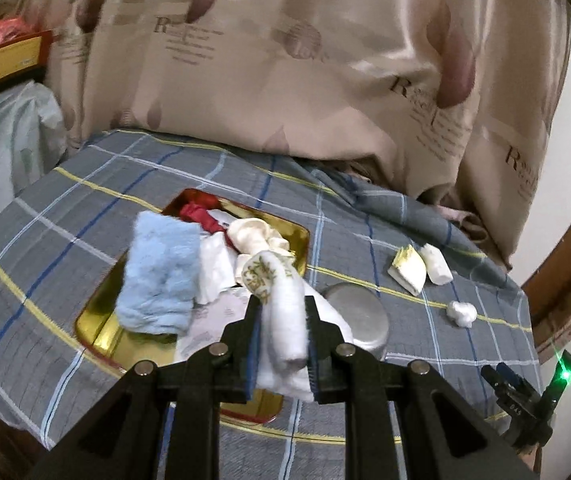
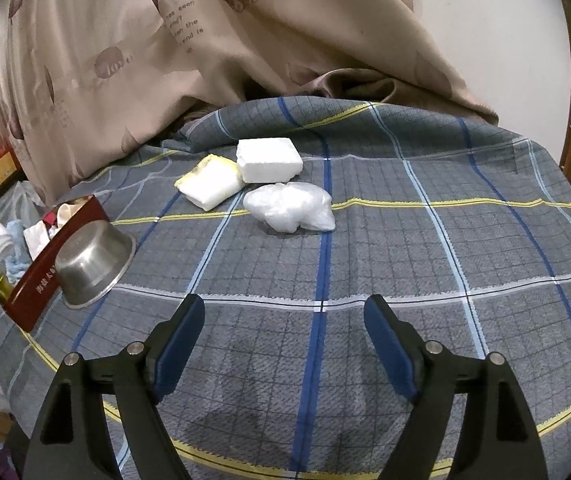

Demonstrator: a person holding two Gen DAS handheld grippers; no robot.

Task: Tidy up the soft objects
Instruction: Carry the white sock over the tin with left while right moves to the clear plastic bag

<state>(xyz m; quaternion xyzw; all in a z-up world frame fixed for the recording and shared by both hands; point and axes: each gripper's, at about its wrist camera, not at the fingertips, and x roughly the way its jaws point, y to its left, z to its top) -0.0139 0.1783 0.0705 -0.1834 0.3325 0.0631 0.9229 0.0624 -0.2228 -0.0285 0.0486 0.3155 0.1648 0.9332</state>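
My left gripper (image 1: 282, 304) is shut on a rolled white cloth with gold embroidery (image 1: 271, 274) and holds it above the near right part of a gold tray with a red rim (image 1: 97, 332). In the tray lie a fluffy blue cloth (image 1: 161, 276), a red cloth (image 1: 201, 214) and a cream cloth (image 1: 257, 236). My right gripper (image 2: 284, 304) hovers open over the plaid sheet (image 2: 405, 260), nothing between its fingers. Beyond it sit a yellow-edged white pad (image 2: 211, 182), a white foam block (image 2: 269, 159) and a crumpled clear plastic bag (image 2: 289, 208).
An upturned steel bowl (image 2: 93, 264) leans against the tray's red wall (image 2: 45, 276). A beige printed curtain (image 2: 125, 60) hangs behind the bed. A red and yellow box (image 1: 9, 56) stands at the far left. A brown door edge is at the right.
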